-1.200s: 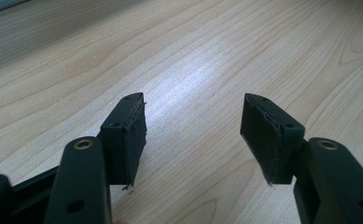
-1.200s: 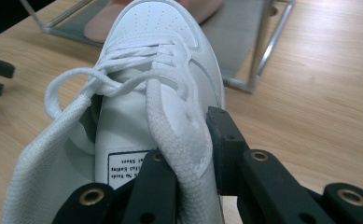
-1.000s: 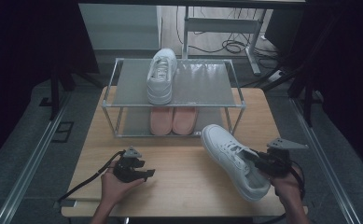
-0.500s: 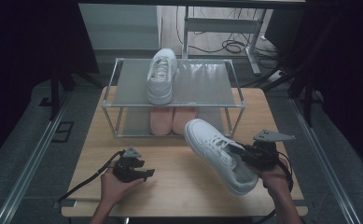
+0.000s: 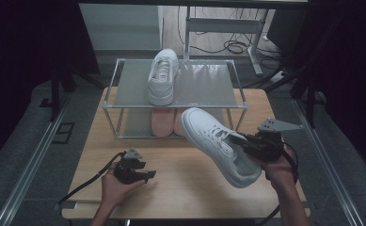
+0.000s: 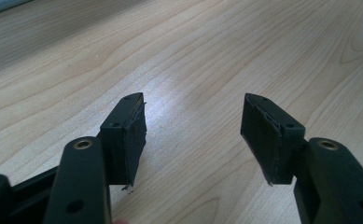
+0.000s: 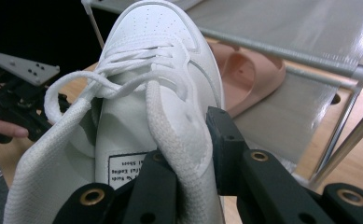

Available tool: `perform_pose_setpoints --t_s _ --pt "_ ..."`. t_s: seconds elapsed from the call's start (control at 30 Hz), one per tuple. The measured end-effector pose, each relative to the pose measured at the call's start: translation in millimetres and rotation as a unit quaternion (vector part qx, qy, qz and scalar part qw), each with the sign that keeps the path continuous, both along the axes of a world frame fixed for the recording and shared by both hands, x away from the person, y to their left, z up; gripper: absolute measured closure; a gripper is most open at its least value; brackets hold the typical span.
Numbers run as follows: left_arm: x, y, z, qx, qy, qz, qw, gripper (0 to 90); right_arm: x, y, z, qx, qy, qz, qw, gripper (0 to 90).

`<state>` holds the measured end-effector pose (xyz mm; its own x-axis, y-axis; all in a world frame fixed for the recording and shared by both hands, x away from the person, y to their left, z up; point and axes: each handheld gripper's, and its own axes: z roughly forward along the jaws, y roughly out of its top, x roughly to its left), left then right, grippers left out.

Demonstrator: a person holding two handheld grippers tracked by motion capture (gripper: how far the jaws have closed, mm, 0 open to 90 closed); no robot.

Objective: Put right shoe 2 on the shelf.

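Sneaker in white hangs tilted in front of the shoe rack, toe toward it, and we hold it off the table with the right claw clamped on its collar. Left of the sneaker, our left claw rests on the table, its jaws apart. A matching sneaker sits on the rack's top shelf, pink slippers below.

The white lace-up leather sneaker sits clamped by its padded collar and side wall in the right hand-held gripper. It hangs tilted above the bench, its perforated toe pointing away from that hand-held gripper, its sole turned downward, and its loose white laces trailing beside the tongue.
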<state>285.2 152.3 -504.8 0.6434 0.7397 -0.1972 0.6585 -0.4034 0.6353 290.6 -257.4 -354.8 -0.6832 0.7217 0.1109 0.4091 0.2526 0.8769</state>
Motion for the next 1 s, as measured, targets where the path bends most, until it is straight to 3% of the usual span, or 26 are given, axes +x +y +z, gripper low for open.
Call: perform_pose_setpoints --t_s 0.3,0.33,0.57,1.0 --pt "-0.4 0.5 0.7 -0.004 0.002 0.002 1.0 40.6 9.3 1.0 28.1 0.004 -0.017 -0.004 0.9998 81.5" --pt "-0.6 0.6 1.0 -0.005 0.001 0.002 1.0 40.6 13.3 -0.2 38.6 0.003 -0.025 -0.011 0.9996 81.5" --pt "-0.1 0.3 0.3 -0.003 0.002 0.002 1.0 40.6 31.2 -2.4 62.9 0.004 -0.026 -0.026 0.9993 81.6" --pt "0.5 -0.3 -1.0 -0.003 0.004 0.001 1.0 40.6 76.1 16.1 85.0 0.002 -0.024 -0.058 0.998 81.6"
